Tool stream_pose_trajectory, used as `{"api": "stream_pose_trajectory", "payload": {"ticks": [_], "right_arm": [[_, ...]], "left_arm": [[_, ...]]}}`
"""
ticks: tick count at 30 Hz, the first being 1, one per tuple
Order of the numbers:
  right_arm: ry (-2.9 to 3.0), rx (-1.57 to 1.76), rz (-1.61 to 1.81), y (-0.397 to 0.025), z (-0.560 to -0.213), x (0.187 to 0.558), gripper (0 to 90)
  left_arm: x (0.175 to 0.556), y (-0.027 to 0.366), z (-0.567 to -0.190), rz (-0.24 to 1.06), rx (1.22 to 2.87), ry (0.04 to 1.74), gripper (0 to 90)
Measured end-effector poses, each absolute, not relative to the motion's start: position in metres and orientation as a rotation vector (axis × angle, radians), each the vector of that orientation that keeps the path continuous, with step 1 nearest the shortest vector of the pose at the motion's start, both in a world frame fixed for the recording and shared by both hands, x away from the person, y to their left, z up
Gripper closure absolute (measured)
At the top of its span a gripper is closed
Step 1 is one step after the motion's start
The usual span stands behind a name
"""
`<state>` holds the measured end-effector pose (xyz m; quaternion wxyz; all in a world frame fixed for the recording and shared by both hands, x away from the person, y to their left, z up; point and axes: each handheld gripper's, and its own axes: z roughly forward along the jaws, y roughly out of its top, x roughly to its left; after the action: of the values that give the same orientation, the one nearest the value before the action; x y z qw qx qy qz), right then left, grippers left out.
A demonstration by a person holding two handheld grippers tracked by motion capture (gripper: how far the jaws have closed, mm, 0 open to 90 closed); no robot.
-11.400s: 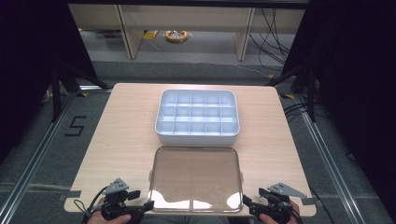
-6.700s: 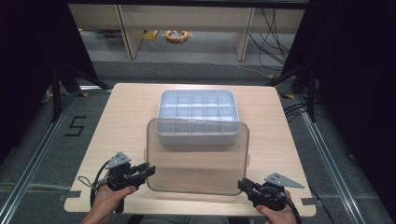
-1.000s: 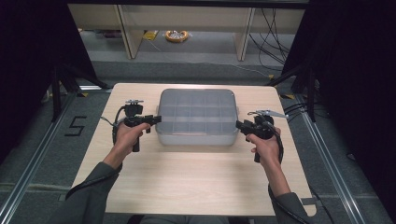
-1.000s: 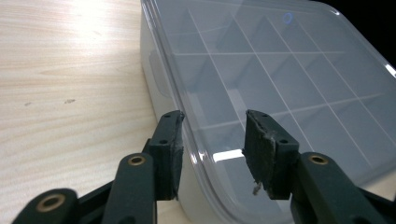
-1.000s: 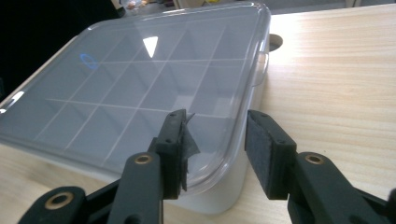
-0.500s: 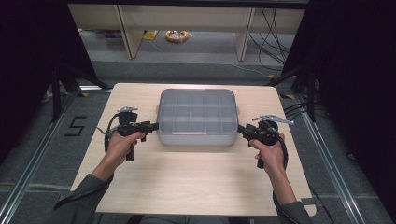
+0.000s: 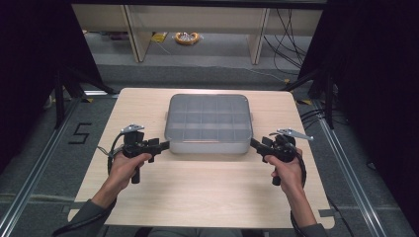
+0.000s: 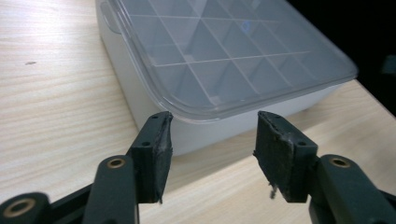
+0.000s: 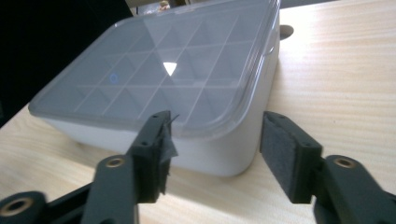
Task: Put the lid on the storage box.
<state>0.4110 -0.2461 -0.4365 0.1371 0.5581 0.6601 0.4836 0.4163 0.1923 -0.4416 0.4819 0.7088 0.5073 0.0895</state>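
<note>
From the high view, a lidded compartment box sits on the wooden bench, centred from side to side and closer to the far edge than to the near one. Its clear lid lies flat over the grid of compartments. The left gripper is held in the person's left hand just off the box's near left corner, its tips pointing at that corner. The right gripper is held in the right hand just off the near right corner, likewise pointing inward. Both forearms come in over the near edge of the bench.

In the left gripper view, the left gripper has its jaws spread wide with nothing between them. The rounded corner of the box lies just beyond the tips, apart from both pads, and the lid's rim overhangs the white wall there.

In the right gripper view, the right gripper is also released, jaws well apart and empty. The box shows its near corner beyond the gap between the pads, and a bright reflection sits on the lid. Whether the left pad grazes the lid's rim cannot be told.
</note>
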Motion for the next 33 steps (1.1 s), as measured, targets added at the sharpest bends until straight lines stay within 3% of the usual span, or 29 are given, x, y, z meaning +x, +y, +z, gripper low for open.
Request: {"api": "stream_pose_trajectory", "payload": {"ticks": [4,13,33], "right_arm": [[1.926,1.552,1.362,-0.250,-0.439,0.407,37.0],[1.940,1.574,1.361,-0.249,-0.444,0.400,31.6],[2.064,1.476,1.352,-0.233,-0.453,0.369,29.3]], "left_arm": [[0.407,0.192,-0.445,0.226,1.739,1.231,41.5],[0.390,0.187,-0.456,0.231,1.780,1.208,34.9],[0.347,0.186,-0.474,0.202,1.815,1.146,28.5]]}}
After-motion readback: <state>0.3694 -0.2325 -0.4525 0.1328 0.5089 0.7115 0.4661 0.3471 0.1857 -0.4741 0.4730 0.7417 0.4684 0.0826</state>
